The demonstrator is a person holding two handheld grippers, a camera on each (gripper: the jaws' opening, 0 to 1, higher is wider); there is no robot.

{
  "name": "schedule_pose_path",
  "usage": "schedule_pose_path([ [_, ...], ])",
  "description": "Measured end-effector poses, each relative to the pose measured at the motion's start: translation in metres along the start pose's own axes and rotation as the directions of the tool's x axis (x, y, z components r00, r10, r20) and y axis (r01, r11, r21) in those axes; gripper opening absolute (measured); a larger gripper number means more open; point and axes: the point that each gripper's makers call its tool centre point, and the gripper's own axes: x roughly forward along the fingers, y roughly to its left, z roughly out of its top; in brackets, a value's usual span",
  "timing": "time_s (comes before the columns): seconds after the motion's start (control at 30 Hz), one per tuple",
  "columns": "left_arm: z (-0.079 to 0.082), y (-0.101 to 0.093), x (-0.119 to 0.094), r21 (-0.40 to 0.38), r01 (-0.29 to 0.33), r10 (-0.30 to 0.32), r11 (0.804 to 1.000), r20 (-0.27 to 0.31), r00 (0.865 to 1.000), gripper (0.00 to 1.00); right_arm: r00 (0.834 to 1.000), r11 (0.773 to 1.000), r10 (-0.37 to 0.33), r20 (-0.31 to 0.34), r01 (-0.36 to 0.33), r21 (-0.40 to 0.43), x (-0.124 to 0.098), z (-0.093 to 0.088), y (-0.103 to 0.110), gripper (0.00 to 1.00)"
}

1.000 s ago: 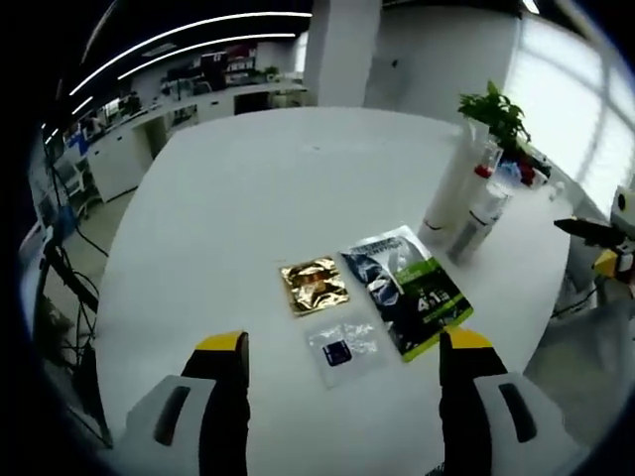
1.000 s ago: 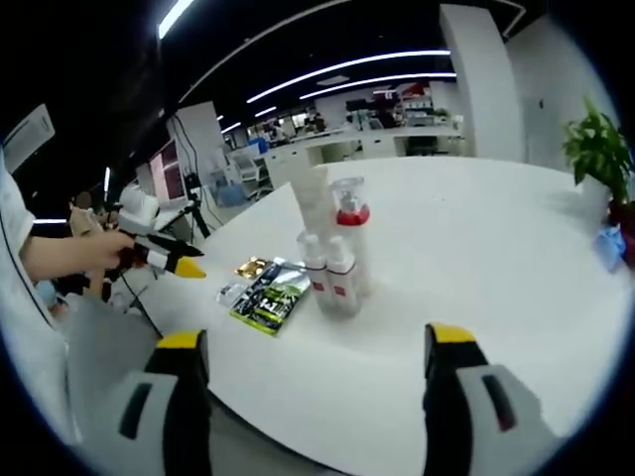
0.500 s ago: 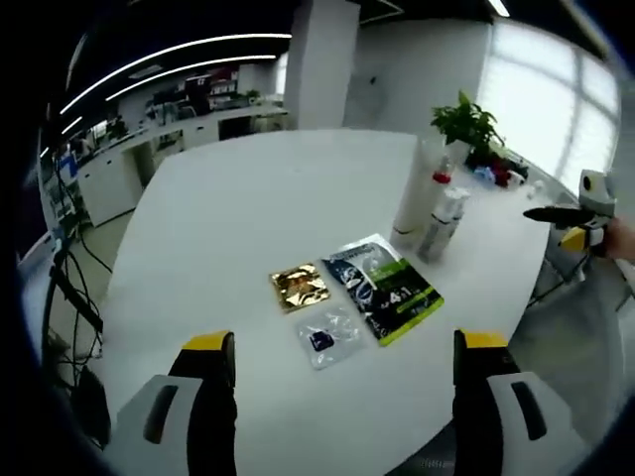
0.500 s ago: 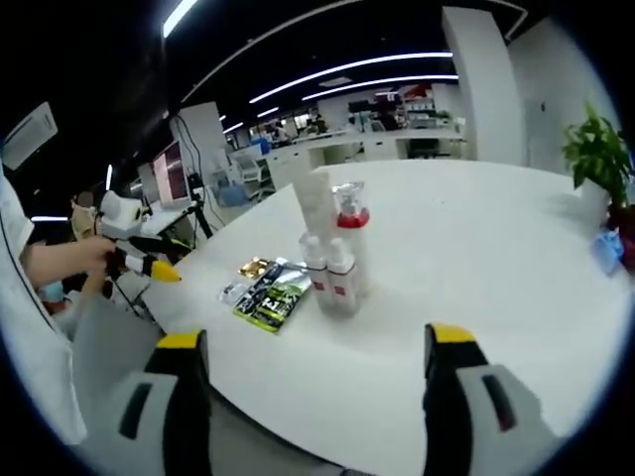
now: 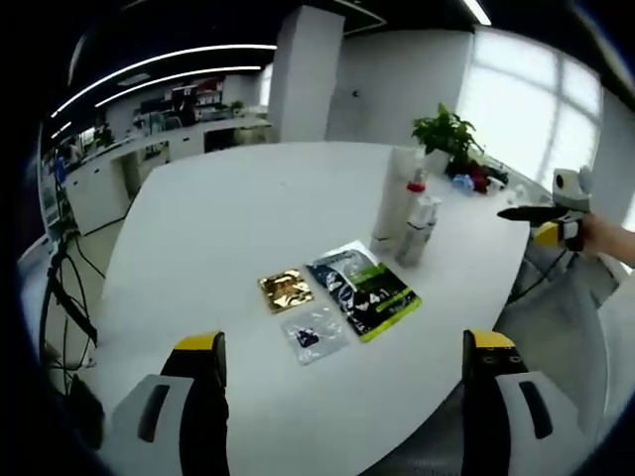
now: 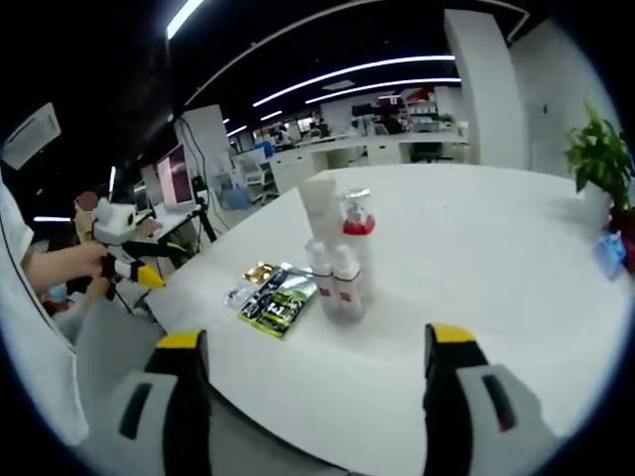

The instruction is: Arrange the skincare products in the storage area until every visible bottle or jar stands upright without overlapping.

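Note:
A cluster of skincare bottles (image 6: 337, 260) stands upright on the white round table (image 6: 476, 297): a tall white tube (image 6: 319, 210), a pump bottle with a red collar (image 6: 357, 230) and two small red-labelled bottles (image 6: 346, 288). In the left gripper view the same bottles (image 5: 405, 210) stand at the table's far right. My left gripper (image 5: 344, 345) is open, held back from the table edge with nothing between its jaws. My right gripper (image 6: 313, 342) is open too, well short of the bottles. A hand holds each gripper: the left gripper (image 6: 127, 266) and the right gripper (image 5: 541, 212) both show from the other side.
Flat sachets lie near the table edge: a gold one (image 5: 285, 290), a dark one with green print (image 5: 362, 288) and a small clear one (image 5: 313, 333). A potted plant (image 5: 444, 132) and small items stand at the far rim. Desks and cables surround the table.
The left gripper has drawn back from the table, so sachets and bottles look smaller and farther. In the right gripper view the left gripper has dropped lower and to the left; bottles unmoved.

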Motion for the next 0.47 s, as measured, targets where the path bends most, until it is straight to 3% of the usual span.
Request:
schedule_pose_path([
  [0.47,-0.0079,0.0024,-0.0033,-0.027,-0.017,0.017,0.999,-0.014,1.0,0.97,1.0,1.0,0.003,-0.005,-0.003,0.0,0.0017,-0.0016,0.0021,0.9],
])
